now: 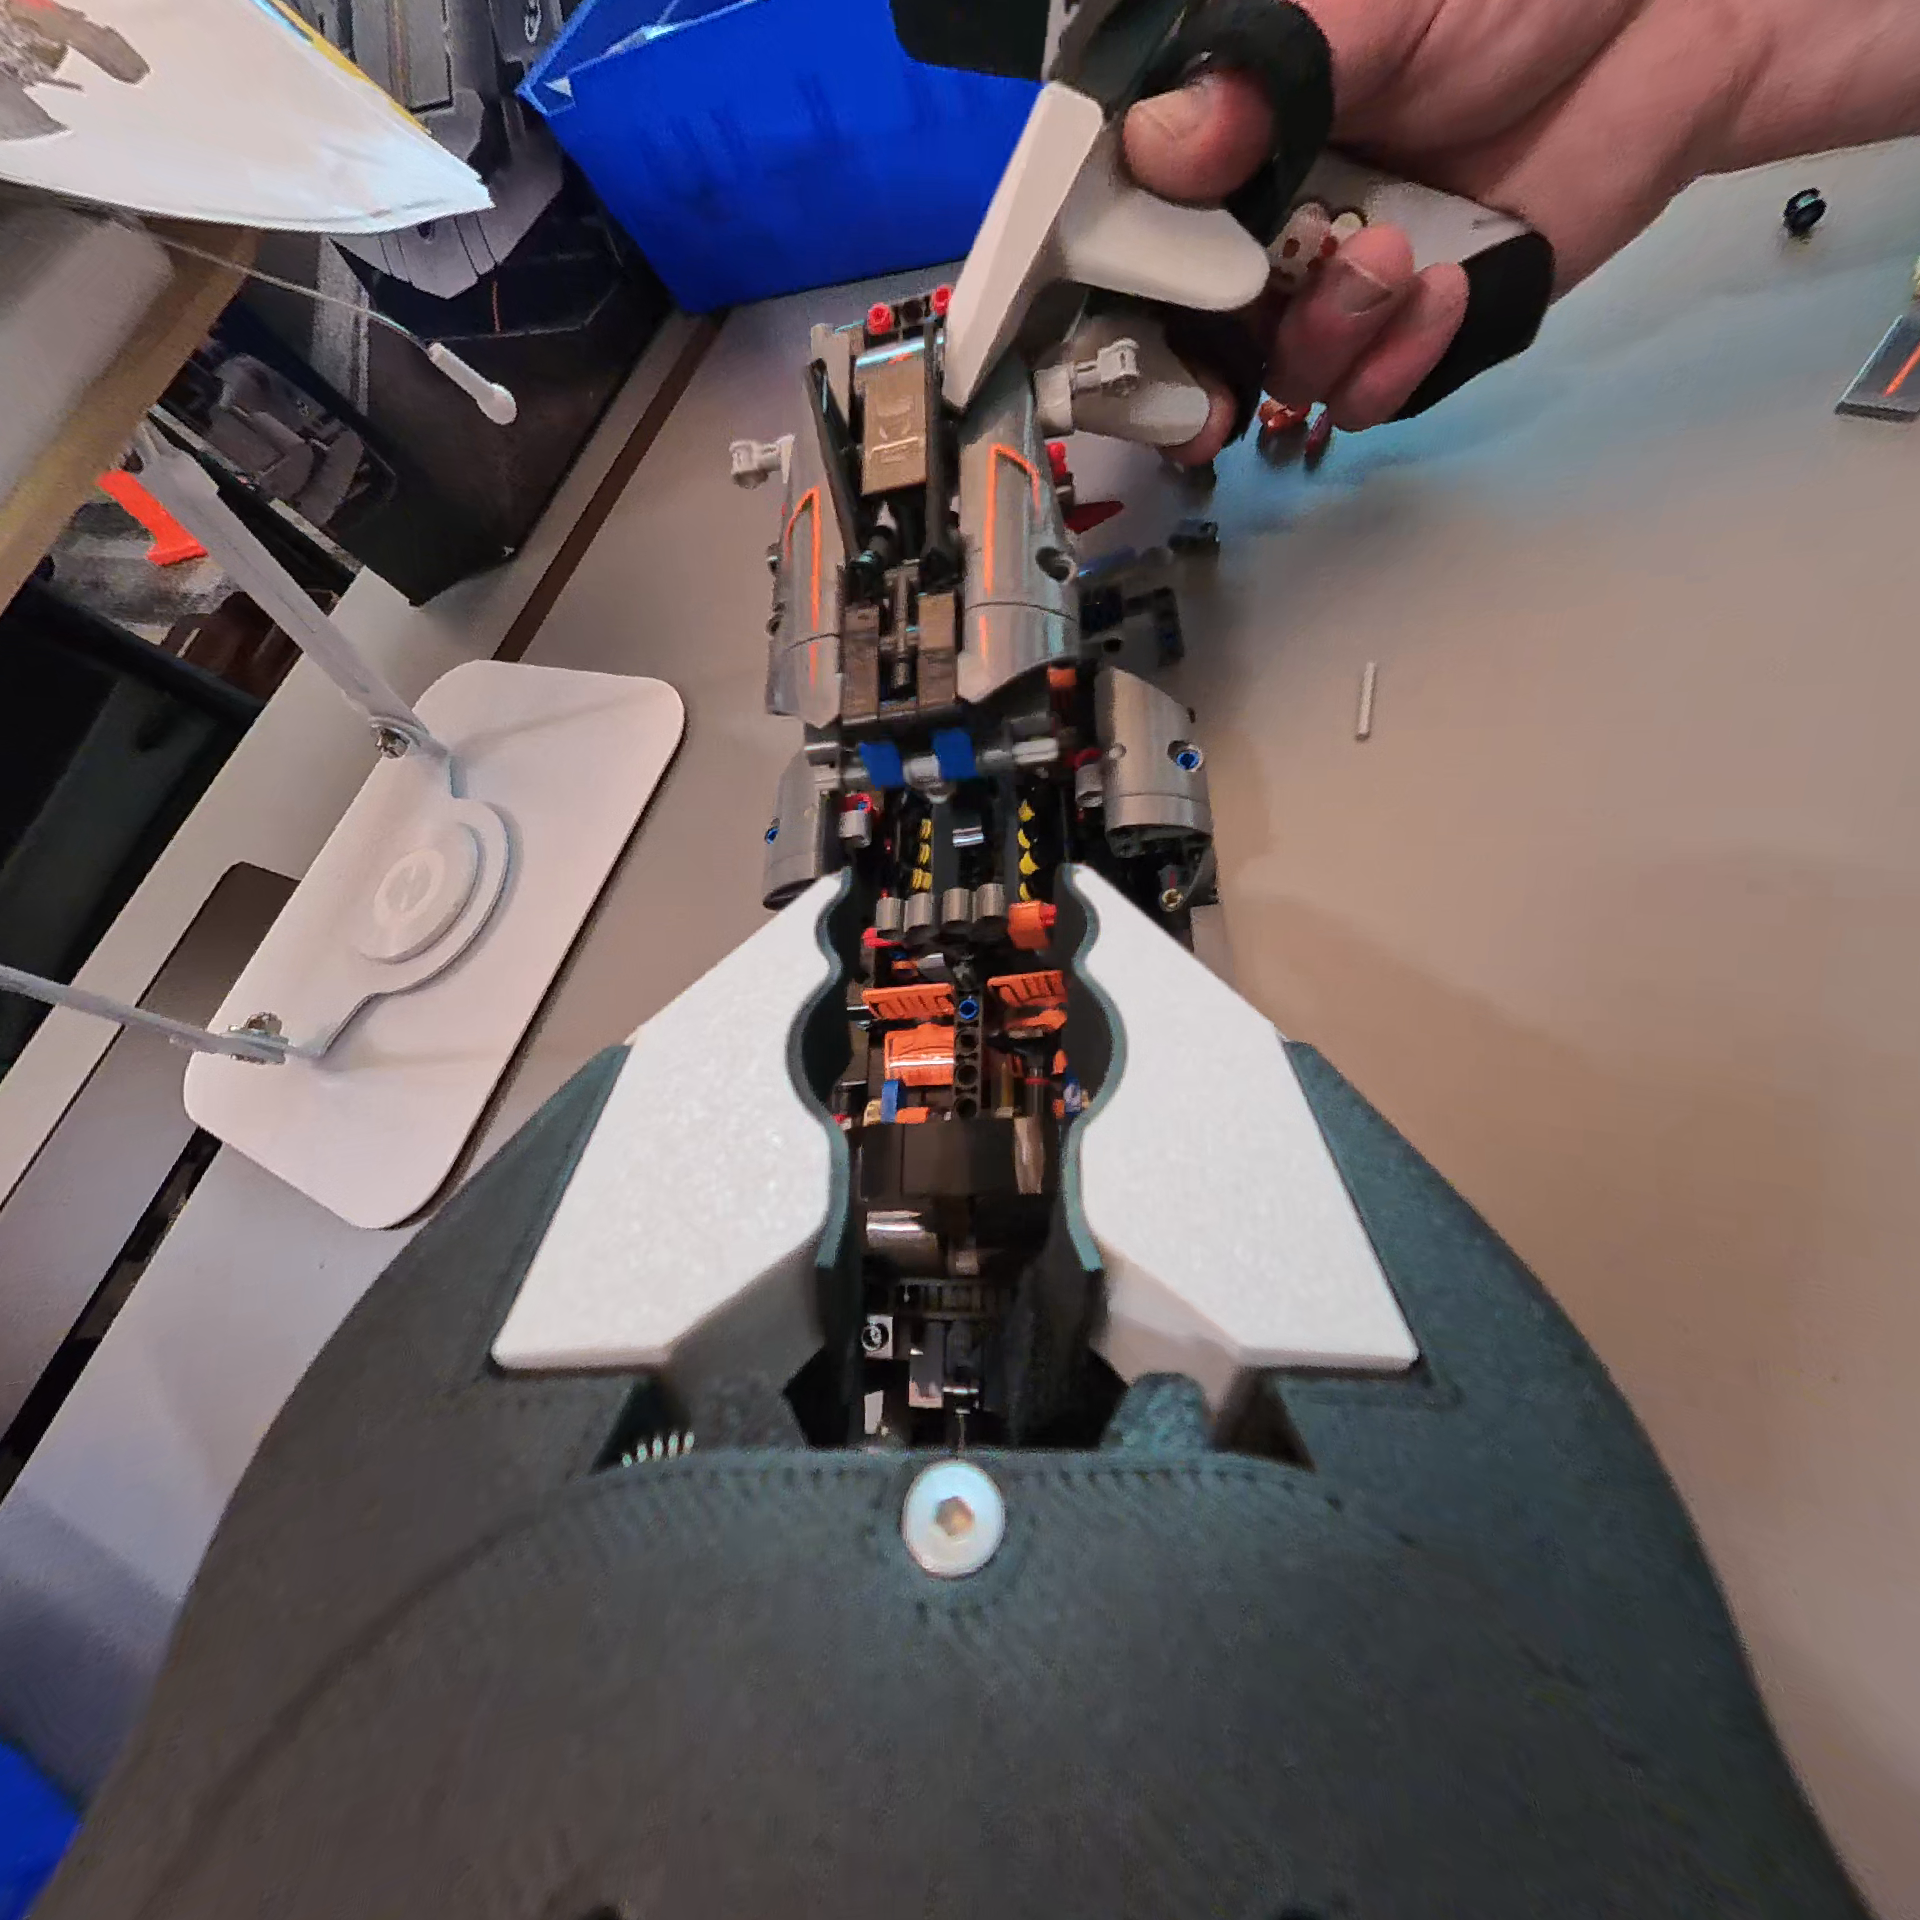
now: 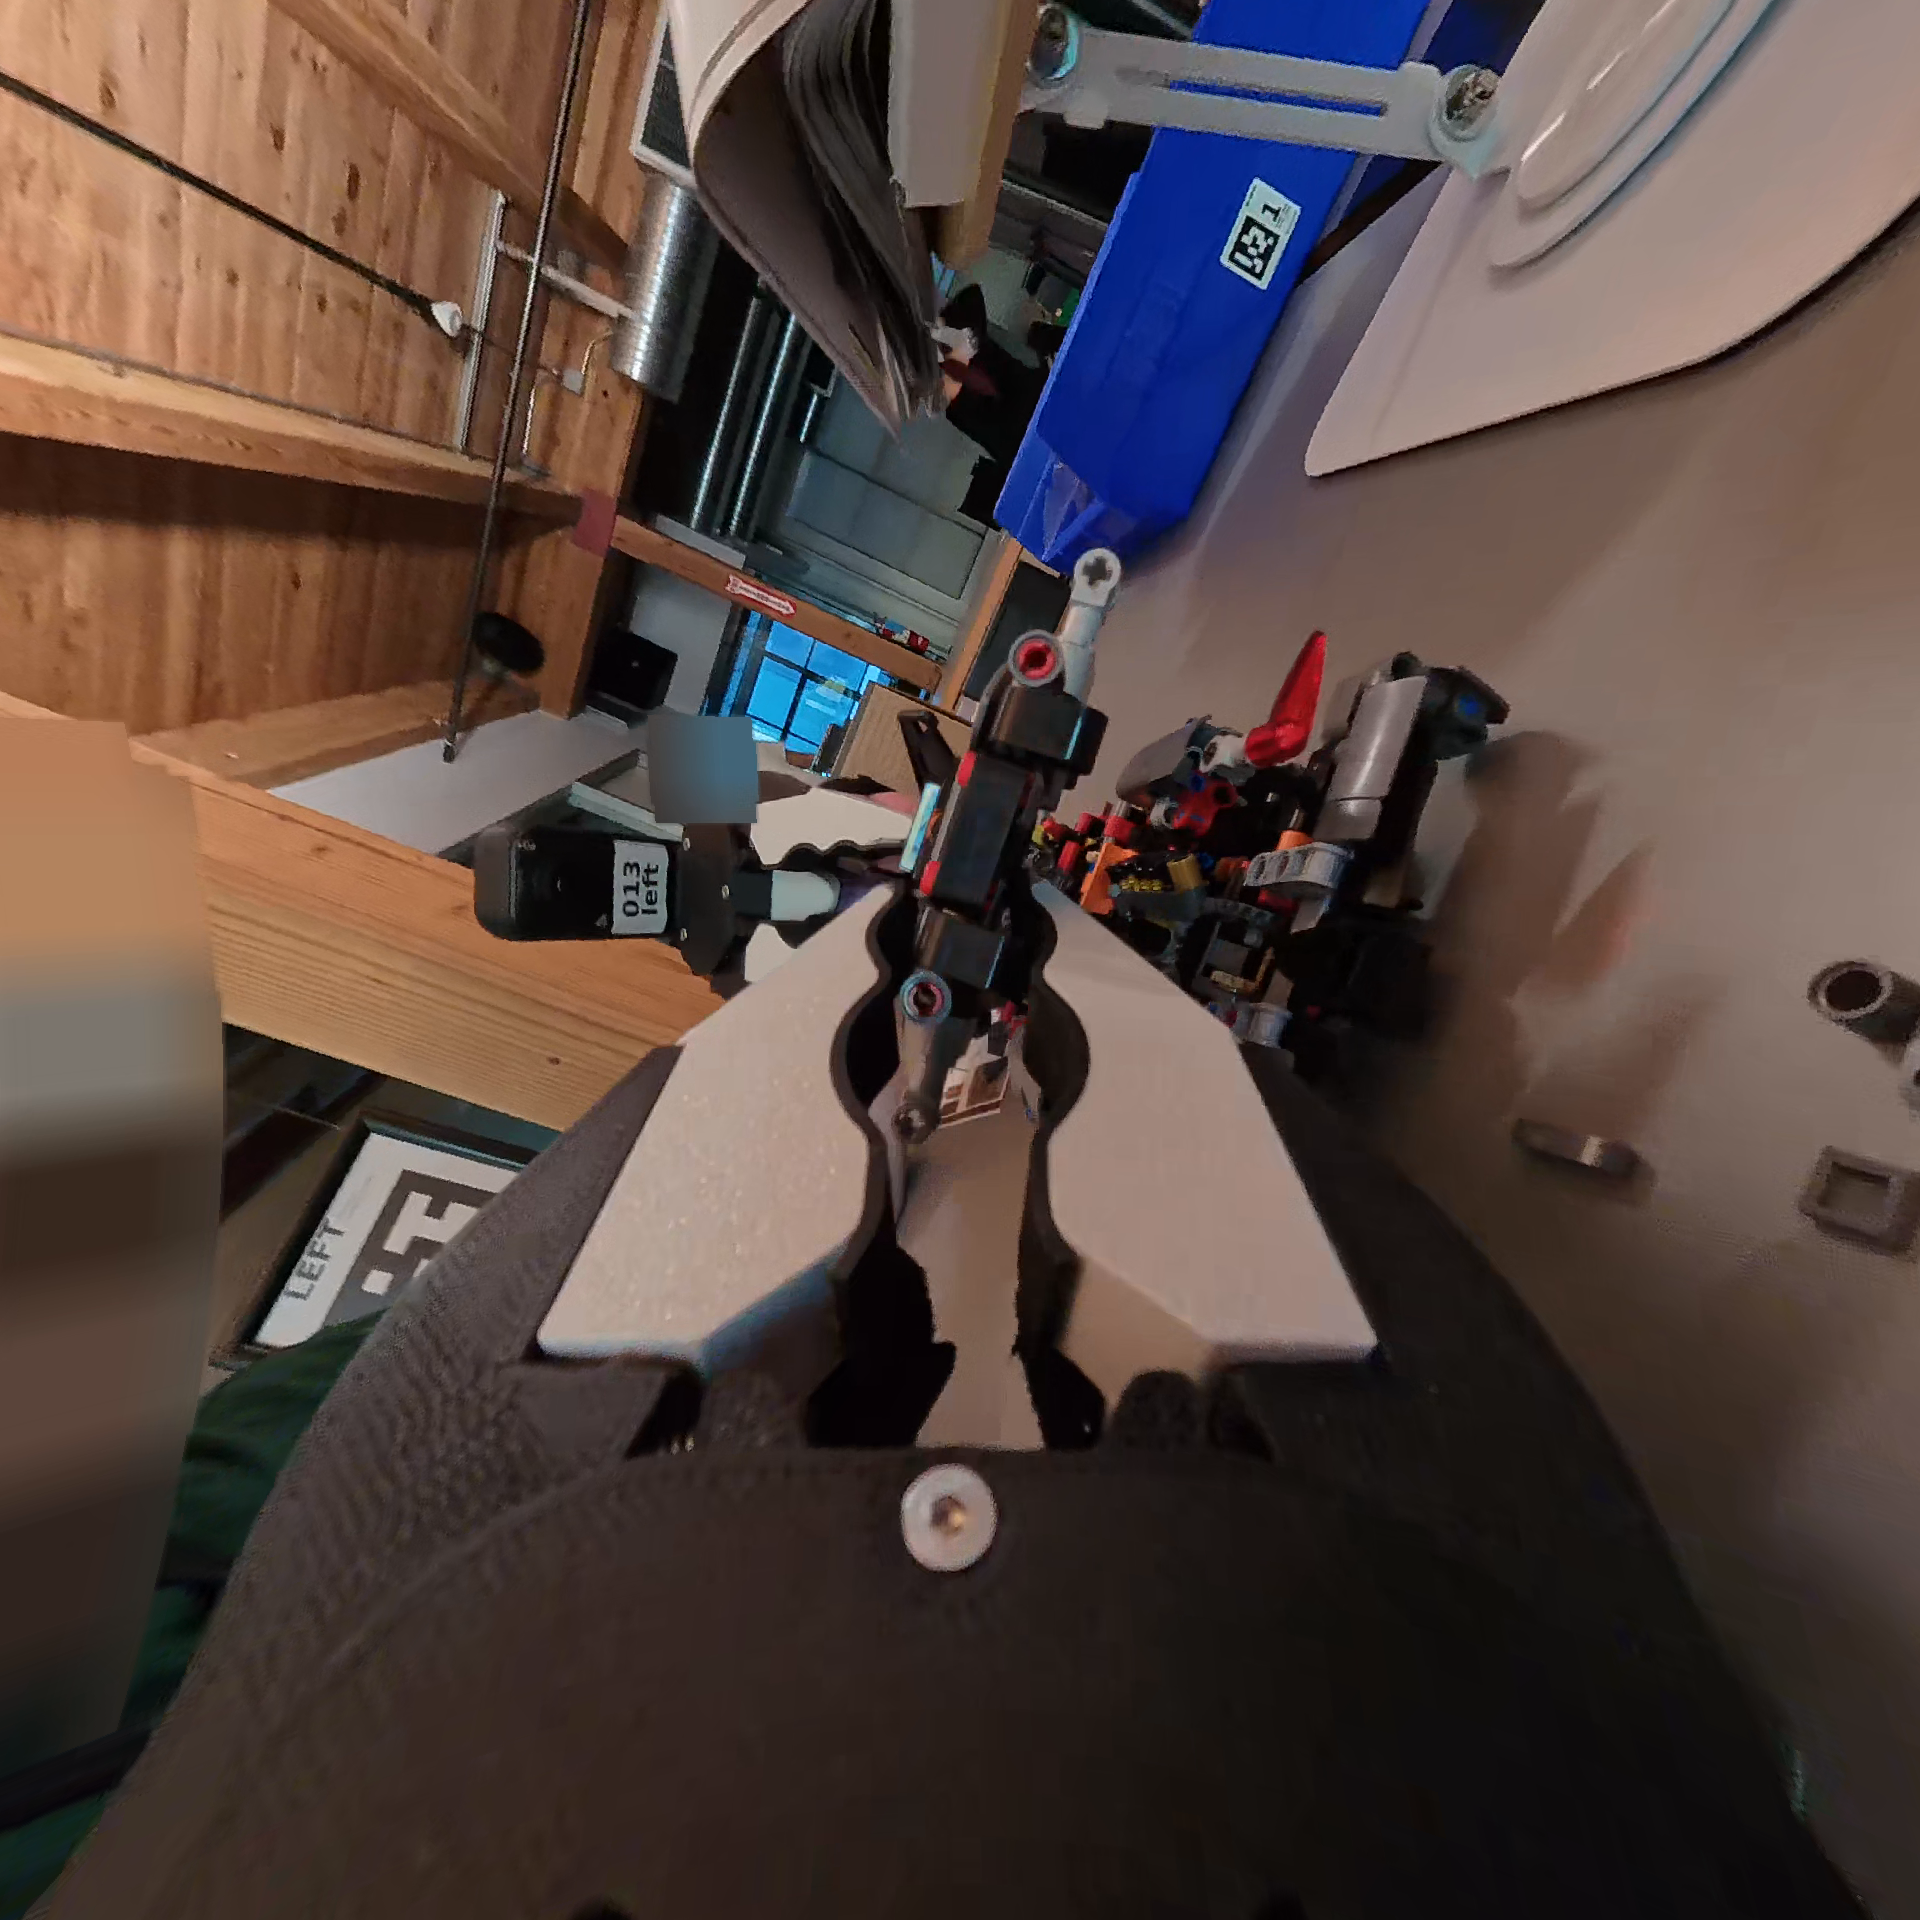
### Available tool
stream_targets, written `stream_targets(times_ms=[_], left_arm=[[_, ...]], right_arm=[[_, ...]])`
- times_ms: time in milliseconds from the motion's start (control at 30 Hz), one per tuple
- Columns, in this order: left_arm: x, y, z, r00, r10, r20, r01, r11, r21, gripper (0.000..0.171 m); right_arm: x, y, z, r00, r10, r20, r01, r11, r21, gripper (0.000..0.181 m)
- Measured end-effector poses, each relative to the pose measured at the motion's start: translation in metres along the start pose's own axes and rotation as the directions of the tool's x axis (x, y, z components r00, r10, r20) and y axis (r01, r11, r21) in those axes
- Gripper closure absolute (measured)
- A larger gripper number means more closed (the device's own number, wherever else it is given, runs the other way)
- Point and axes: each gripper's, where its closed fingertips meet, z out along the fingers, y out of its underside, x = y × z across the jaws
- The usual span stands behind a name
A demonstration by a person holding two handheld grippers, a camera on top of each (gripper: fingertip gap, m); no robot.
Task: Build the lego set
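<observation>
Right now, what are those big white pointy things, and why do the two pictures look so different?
They are grippers, pinching tools a person holds, one per hand. Each carries a camera looking along its fingers, so you get two views.

The left gripper closes around the long lego model on the grey table. The right gripper, tipped sideways, pinches a small black lego piece. In the left view you see the hand holding it at the model's far end. Loose bricks and a blue bin sit nearby.

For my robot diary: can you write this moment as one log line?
left gripper: shut on long grey-orange lego model | right gripper: shut on small black-red lego subassembly | tan table: loose pieces
</observation>
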Motion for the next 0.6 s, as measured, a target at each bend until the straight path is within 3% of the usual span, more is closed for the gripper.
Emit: stream_targets(times_ms=[267, 600], left_arm=[[-0.001, 0.006, 0.002, 1.000, -0.001, 0.001, 0.001, 1.000, -0.016, 0.132], [0.003, 0.007, 0.012, 1.000, 0.016, 0.010, -0.016, 0.999, -0.032, 0.119]], right_arm=[[-0.007, 0.001, 0.012, 0.998, 0.059, -0.009, -0.060, 0.997, -0.041, 0.165], [0.008, 0.012, 0.017, 0.990, 0.075, -0.116, -0.082, 0.995, -0.058, 0.165]])
